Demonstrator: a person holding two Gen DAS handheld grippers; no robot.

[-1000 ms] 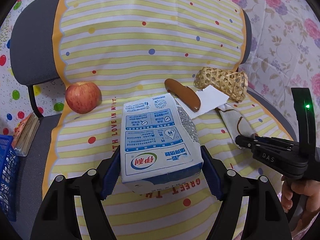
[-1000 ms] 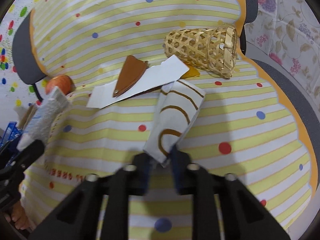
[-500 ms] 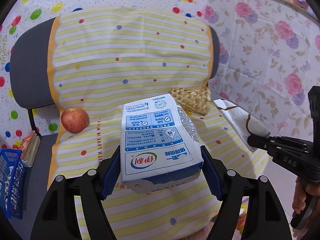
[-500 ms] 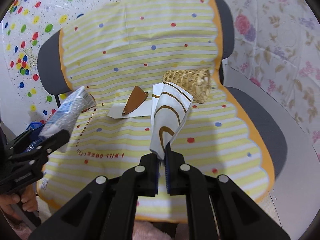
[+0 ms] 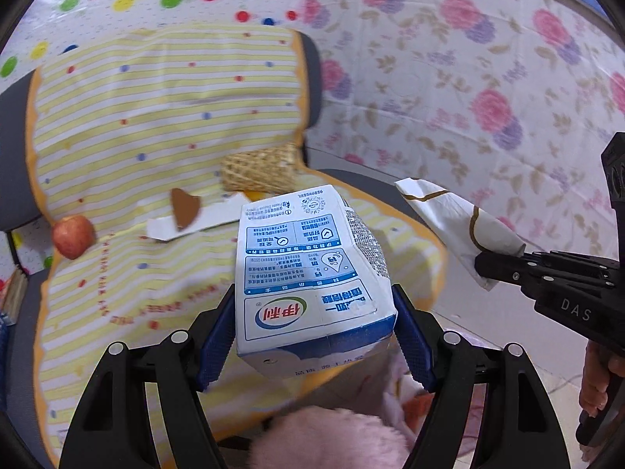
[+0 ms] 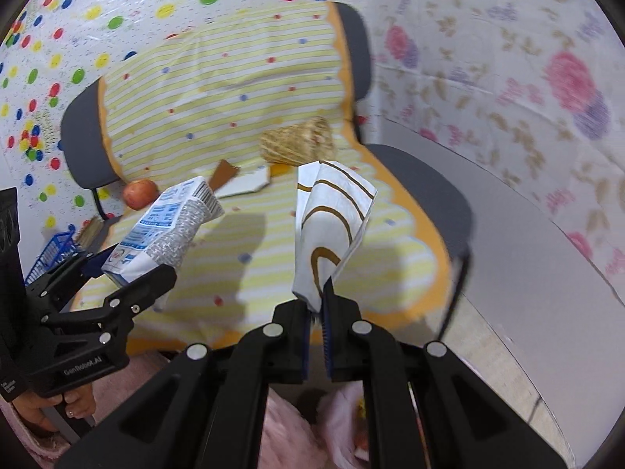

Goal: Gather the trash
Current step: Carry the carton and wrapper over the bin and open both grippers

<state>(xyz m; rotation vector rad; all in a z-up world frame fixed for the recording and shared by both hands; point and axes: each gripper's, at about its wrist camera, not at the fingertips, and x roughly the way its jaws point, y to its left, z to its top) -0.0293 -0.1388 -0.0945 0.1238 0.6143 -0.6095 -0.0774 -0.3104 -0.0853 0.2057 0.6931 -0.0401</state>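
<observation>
Left gripper (image 5: 312, 336) fingers spread wide, clamped on the milk carton (image 5: 308, 273) between the blue pads; right gripper (image 6: 317, 312) fingers nearly together, pinching the white wrapper (image 6: 332, 230) by its lower end, rest sticking up ahead; beyond both: apple (image 5: 73, 235), woven basket (image 5: 259, 172), brown scrap (image 5: 184, 207) on the chair cover (image 5: 156, 117).

"DAS" on right tool (image 5: 486, 269)

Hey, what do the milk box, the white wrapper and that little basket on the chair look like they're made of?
Milk box: likely coated paperboard, with creased folds and glossy print. White wrapper: thin paper or film, which I cannot tell apart; it crumples where pinched. Basket: probably woven bamboo or cane strips, tan open lattice.
</observation>
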